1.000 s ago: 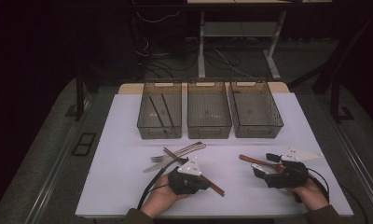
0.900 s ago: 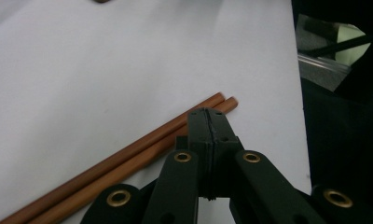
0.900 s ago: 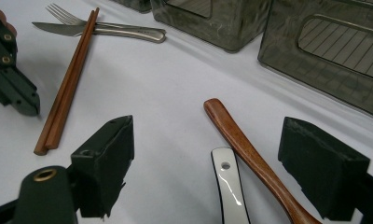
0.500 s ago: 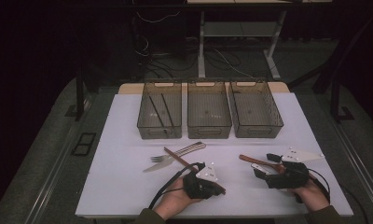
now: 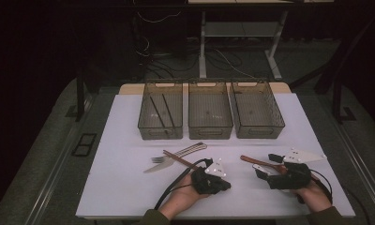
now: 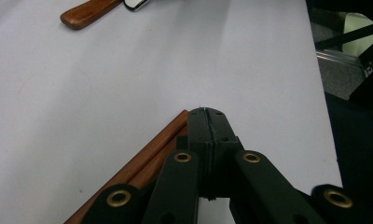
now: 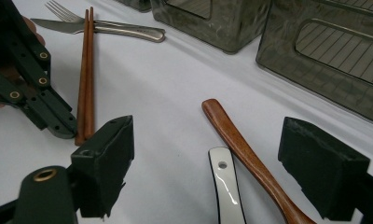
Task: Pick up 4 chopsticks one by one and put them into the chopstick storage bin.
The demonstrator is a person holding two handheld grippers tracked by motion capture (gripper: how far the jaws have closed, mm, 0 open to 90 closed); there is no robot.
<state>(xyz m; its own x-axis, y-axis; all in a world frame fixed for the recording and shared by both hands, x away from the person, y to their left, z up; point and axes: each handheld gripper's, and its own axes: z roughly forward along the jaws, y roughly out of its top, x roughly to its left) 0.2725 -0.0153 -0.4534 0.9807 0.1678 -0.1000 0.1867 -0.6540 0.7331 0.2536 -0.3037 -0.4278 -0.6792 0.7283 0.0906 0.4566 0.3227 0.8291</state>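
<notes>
Left gripper (image 5: 221,183): fingers clamped on chopsticks (image 7: 84,74), near worktop (image 5: 124,140) front edge, centre. Right gripper (image 7: 222,172): fingers wide, over wooden handle (image 7: 240,144). Advice: lift pair level, keep both sticks together, clear fork (image 5: 176,153). Likely destination: left bin (image 5: 160,117), back edge.

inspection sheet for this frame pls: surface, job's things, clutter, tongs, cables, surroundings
Surface: white table top, bare along its left side.
Job's things: three mesh bins in a row at the far edge; the left bin holds two dark sticks. Fork and knife lie crossed under a pair of wooden chopsticks. Wooden handle and white handle lie to the right.
Clutter: nothing seen.
Tongs: left tongs shut, beside the chopsticks' end; right tongs open over the two handles.
Cables: a black cable trails from the left tongs.
Surroundings: dark floor, desk legs and loose wires behind.
</notes>
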